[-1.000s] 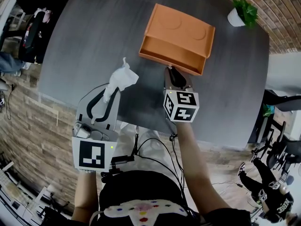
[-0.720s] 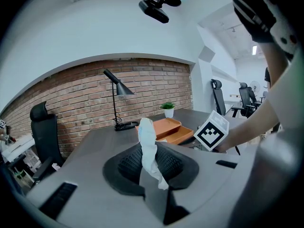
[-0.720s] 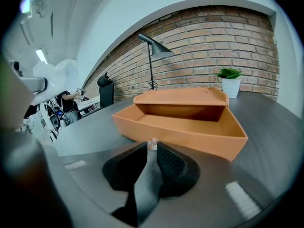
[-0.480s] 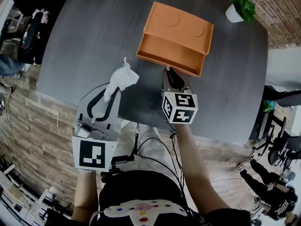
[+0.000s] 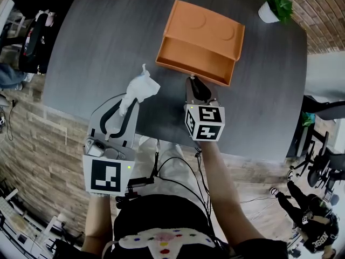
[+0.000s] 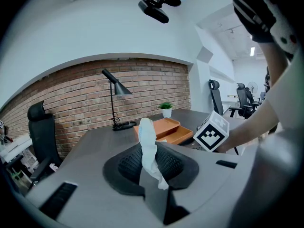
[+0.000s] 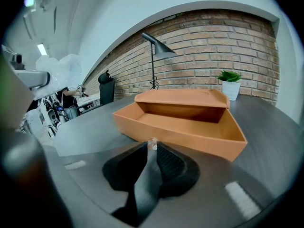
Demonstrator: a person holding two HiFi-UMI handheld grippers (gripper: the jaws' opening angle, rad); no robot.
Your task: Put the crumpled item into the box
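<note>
1. A dark grey table [image 5: 108, 47] fills the frame.
2. An orange box [image 5: 195, 57] sits open on it, lid folded back, its tray empty.
3. The left gripper [image 5: 128, 99] is clamped on the crumpled item [image 5: 141, 86], a white tissue held near the table's front edge, left of the box and apart from it.
4. The right gripper [image 5: 198, 85] sits just before the box's front wall, jaws drawn together; a tiny clear speck at the tips is possibly part of them.
5. Its cube [image 5: 205, 122] bears black-and-white square markers.
6. A potted plant [image 5: 276, 8] occupies the far corner.
</note>
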